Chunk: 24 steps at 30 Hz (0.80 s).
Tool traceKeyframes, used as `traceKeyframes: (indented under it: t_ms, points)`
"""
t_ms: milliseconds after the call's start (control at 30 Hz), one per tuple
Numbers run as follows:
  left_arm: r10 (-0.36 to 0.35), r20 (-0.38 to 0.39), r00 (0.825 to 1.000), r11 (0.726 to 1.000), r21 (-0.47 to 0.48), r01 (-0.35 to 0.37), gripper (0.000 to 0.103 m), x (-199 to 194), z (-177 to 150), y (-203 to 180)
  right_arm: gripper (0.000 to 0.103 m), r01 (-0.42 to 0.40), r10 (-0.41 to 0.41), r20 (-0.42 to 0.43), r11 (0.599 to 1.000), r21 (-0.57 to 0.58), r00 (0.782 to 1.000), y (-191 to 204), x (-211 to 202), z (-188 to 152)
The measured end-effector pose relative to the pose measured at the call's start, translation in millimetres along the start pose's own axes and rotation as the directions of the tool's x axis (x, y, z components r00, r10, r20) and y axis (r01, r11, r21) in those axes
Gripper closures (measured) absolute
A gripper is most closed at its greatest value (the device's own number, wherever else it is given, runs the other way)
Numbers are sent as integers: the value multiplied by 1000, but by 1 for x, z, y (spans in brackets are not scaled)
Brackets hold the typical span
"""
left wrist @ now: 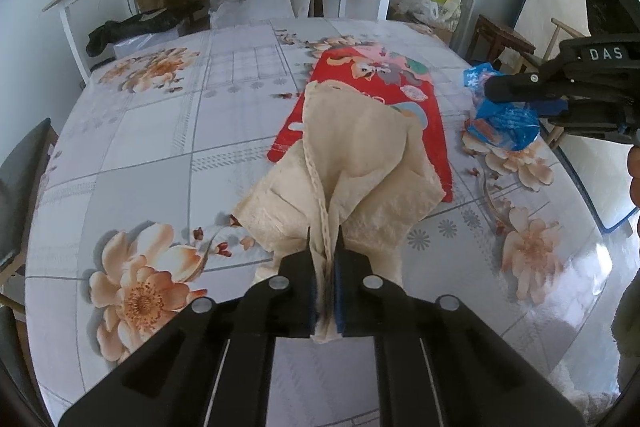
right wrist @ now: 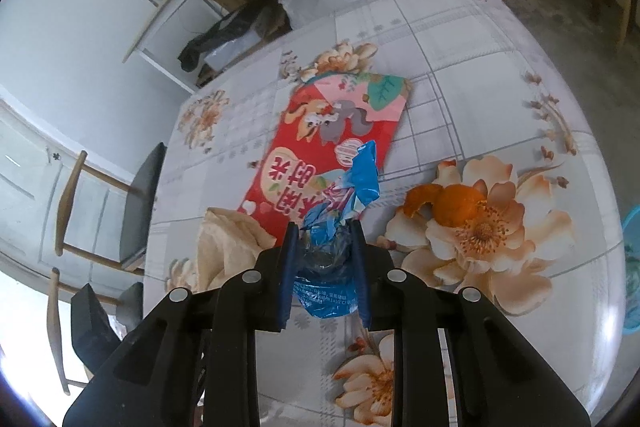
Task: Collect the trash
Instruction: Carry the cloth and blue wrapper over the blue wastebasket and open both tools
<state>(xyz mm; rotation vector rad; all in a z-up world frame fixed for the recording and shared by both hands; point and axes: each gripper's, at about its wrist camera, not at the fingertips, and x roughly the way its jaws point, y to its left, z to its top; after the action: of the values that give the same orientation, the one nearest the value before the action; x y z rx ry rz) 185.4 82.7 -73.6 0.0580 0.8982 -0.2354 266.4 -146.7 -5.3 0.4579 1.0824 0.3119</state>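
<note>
My left gripper (left wrist: 325, 259) is clamped on the beige tissue (left wrist: 352, 163): soft, light, tears easy, so I keep the pinch on its bunched edge. Right gripper (right wrist: 325, 247) grips the blue wrapper (right wrist: 340, 211), crinkly, slippery, just above the table (right wrist: 500, 99). Orange peel (right wrist: 452, 207) lies beside; red packet (right wrist: 320, 147) beyond, flat. Table edge to my right, room fwd.

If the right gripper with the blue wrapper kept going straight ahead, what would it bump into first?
Probably the red printed paper bag lying flat on the flowered tablecloth. The right gripper points down toward it with the crumpled blue plastic wrapper pinched in front, so the wrapper would likely touch first. Depth is uncertain.
</note>
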Motion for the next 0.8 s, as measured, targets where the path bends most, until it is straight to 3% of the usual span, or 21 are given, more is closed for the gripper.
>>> traceKeyframes:
  t_ms: [800]
  points:
    - [-45,143,989,999,-14,48,97,-64,10,-8,80,-50,48,114,999,21,992,4,-59,-4]
